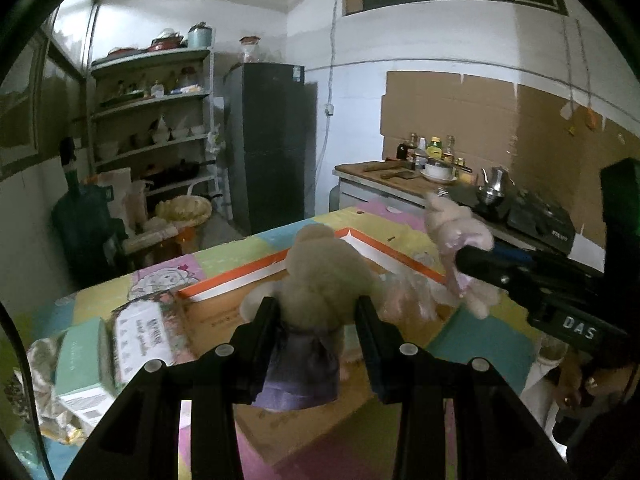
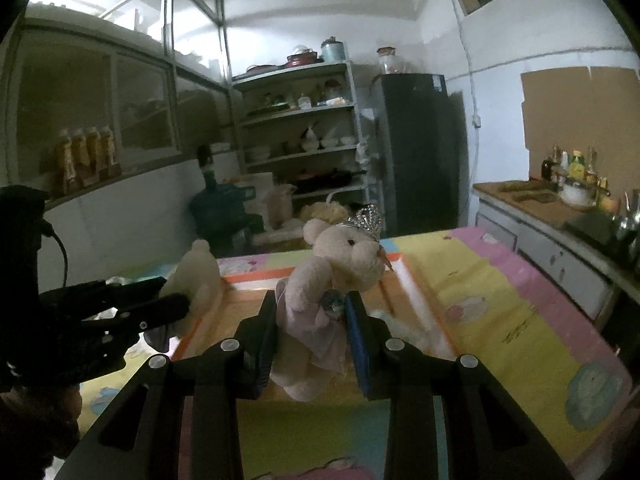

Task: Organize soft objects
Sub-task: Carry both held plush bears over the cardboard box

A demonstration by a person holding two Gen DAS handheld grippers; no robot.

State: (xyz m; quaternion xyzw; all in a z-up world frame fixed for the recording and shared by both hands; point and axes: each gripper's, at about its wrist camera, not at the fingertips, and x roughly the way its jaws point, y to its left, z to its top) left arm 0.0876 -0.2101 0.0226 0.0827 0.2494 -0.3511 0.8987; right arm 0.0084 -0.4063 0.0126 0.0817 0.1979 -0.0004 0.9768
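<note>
Left hand-held gripper [image 1: 316,312] clamps a beige plush bear [image 1: 320,276] in purple dress; right hand-held gripper [image 2: 312,312] clamps a crowned pink plush bear [image 2: 332,268]. Both hang over an open cardboard box [image 1: 224,316] on the tabletop [image 2: 500,292]; green carton [image 1: 80,356] beside; refrigerator [image 1: 272,140] beyond.

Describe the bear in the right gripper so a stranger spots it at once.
Find the colourful table mat, then the orange-edged cardboard box on it. Above it the right gripper clamps a pale pink bear: unlike the beige bear, it wears a silver crown.

box [image 1: 256,322] interior: open above | left: cartons [image 1: 120,344] crowd edge | right: mat [image 2: 500,320] bare
</note>
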